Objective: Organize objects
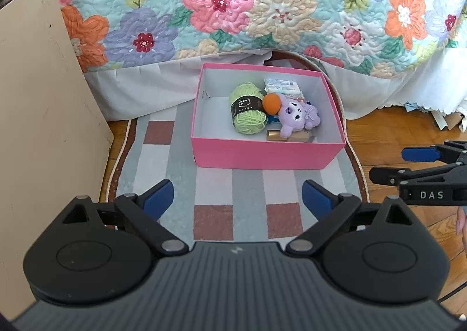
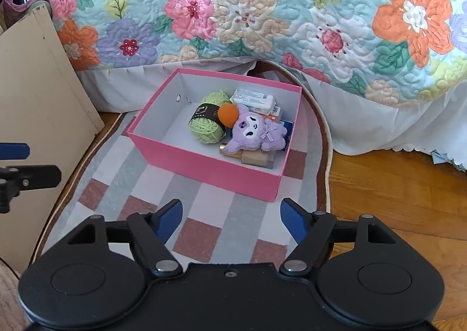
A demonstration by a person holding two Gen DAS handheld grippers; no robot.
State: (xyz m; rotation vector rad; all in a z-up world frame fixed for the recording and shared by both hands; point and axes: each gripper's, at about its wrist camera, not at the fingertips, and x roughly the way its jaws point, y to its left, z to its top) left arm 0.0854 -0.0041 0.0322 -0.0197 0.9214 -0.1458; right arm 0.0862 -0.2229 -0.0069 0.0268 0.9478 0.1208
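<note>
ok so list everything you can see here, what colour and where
box: 1, pink outside, white inside, on the rug, open
yarn ball: 1, light green with dark band, inside the box, left of the plush
ball: 1, orange, between yarn and plush
plush toy: 1, purple, lying on other items in the box
wipes pack: 1, white, at the box's far side
small boxes: several, tan, under the plush
rug: 1, grey, white and brown checks, on wood floor
quilt: 1, floral, behind the box
board: 1, beige, leaning at left
left gripper: black with blue pads, open, empty
right gripper: same, open, empty
</note>
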